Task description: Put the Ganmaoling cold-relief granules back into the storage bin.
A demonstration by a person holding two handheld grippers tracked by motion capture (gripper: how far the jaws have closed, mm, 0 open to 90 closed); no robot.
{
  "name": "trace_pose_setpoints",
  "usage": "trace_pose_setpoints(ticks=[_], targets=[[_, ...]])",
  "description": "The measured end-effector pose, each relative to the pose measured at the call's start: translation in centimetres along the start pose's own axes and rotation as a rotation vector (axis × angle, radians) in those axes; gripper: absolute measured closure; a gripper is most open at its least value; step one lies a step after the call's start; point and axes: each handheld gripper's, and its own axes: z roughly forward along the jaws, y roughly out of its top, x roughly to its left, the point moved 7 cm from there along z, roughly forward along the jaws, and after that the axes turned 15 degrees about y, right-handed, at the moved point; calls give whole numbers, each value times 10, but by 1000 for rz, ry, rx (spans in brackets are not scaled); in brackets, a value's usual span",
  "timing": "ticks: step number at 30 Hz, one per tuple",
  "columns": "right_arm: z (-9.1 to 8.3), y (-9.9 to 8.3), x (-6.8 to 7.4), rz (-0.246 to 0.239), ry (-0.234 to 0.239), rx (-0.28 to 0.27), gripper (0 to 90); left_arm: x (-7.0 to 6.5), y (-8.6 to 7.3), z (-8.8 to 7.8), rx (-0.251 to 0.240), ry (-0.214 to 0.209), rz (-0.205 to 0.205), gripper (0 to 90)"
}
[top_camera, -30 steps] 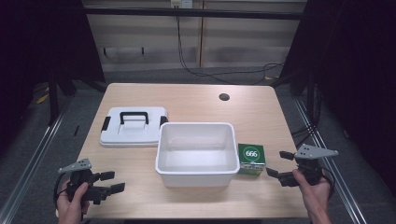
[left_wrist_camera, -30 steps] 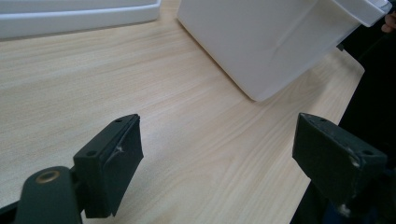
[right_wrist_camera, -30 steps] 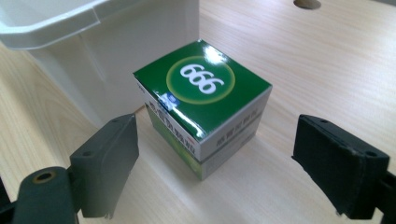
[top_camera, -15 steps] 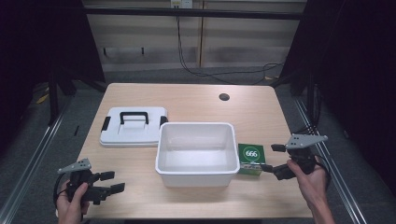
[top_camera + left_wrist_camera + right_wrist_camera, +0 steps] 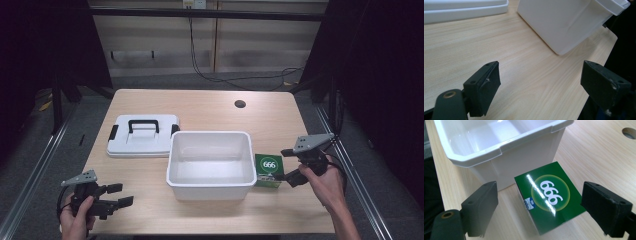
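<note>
Green box [image 5: 549, 200] lies flat, "666" up, betw spread right gripper [image 5: 544, 207]; left gripper [image 5: 541, 85] spread.

From my seat I see a pale wooden tabletop [image 5: 210, 107]. A white tub [image 5: 210, 162] stands between my two tongs, open side up, nearer the right tongs [image 5: 292, 165] than the left tongs [image 5: 117, 195]. A green box [image 5: 269, 169] marked 666 lies flat just ahead of the right tongs, between their spread jaws in the right gripper view, close beside the tub's wall; I cannot tell whether it touches. A white lid [image 5: 143, 135] with a black handle lies beyond the left tongs, beside the tub's far corner. A round hole [image 5: 240, 104] sits far ahead of the right tongs.
</note>
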Motion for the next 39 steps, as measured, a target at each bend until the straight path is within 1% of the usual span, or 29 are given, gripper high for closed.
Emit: trace_pose_setpoints(ticks=[2,3,4,5,6,7,8,9,10,11,12,13,14,16,19,23,27,28,29,31,32,33,34,35,36,37,38,39], targets=[[3,3,-1,-13,5,40,135,0,0,0,-1,0,-1,160],[3,3,-1,-13,5,40,135,0,0,0,-1,0,-1,160],[5,5,-1,-18,10,52,135,0,0,0,0,-1,0,160],[9,8,-2,-38,28,87,135,0,0,0,1,-1,1,160],[9,8,-2,-38,28,87,135,0,0,0,1,-1,2,160],[9,8,-2,-35,25,100,135,0,0,0,0,-2,1,160],[10,8,-4,-43,24,127,134,0,0,0,-1,-2,1,160],[12,8,-4,-48,27,139,134,-1,0,0,-3,-3,-4,160],[12,9,-5,-58,29,154,134,0,0,0,-2,-1,1,160],[14,9,-5,-59,35,167,134,0,0,0,-4,-1,-3,160],[15,9,-6,-63,50,180,134,0,0,0,-4,0,-4,160],[15,9,-6,-63,50,180,134,0,0,0,-2,0,1,160],[15,9,-6,-60,55,191,134,0,0,0,-2,0,2,160],[18,8,-8,-54,65,232,134,0,0,0,-3,0,-2,160],[21,7,-10,-60,72,268,134,0,0,0,-2,-1,1,160],[22,9,-11,-82,86,289,134,0,0,0,0,-2,0,160],[20,15,-13,-116,82,289,119,0,0,0,-3,-3,-1,160],[20,15,-13,-120,85,299,107,0,0,0,-2,0,0,160],[21,16,-13,-133,92,309,106,0,0,0,-2,0,0,160],[21,16,-14,-134,93,317,102,0,0,0,-1,-3,0,160],[22,16,-15,-147,103,343,99,0,0,0,-2,-1,0,160],[22,15,-15,-144,103,354,95,0,0,0,-1,-1,-2,160],[23,15,-15,-155,104,371,94,0,0,0,-1,-3,-3,160],[23,15,-15,-155,104,371,94,0,0,0,-1,-3,-3,160],[26,14,-16,-157,112,412,94,0,0,0,-1,-3,-3,160],[27,13,-16,-158,106,428,94,0,0,0,-1,-4,-2,160],[27,12,-17,-152,118,443,94,0,0,0,-1,-4,-3,160],[27,12,-17,-152,118,443,94,0,0,0,-1,-4,-3,160]])
